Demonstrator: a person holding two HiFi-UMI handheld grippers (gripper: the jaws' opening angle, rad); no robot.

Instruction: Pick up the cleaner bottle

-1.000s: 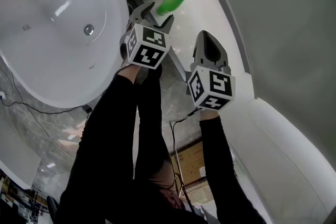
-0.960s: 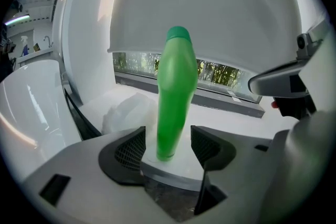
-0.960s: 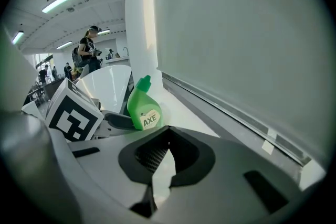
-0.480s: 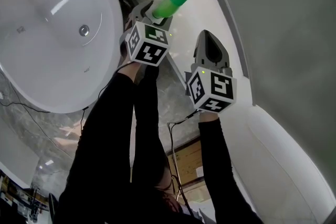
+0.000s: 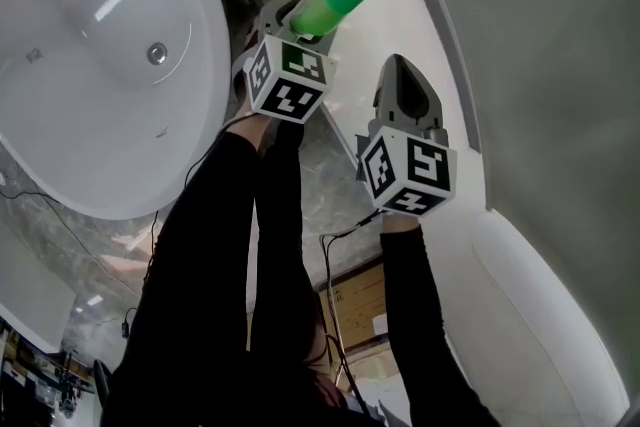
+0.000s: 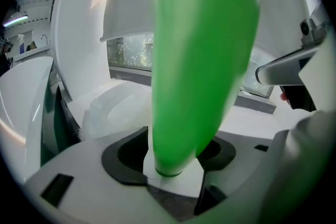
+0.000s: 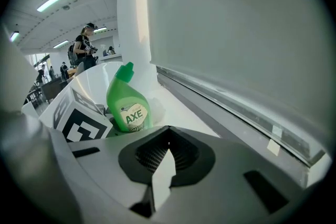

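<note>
My left tool [image 6: 173,168] clamps the bottle [image 6: 202,55], whose smooth body could slip or tilt when lifted; my right tool [image 7: 160,173] is closed, empty.

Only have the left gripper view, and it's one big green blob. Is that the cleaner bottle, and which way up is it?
Observer: Yes. The right gripper view shows the cleaner bottle cap-up, with its AXE label facing that camera.
Operator: Is the left gripper actually around it?
Observer: In the head view, the left gripper has a jaw on each side of the bottle's lower body.
Operator: And the right gripper?
Observer: The right gripper is shut on nothing and apart from the bottle.
</note>
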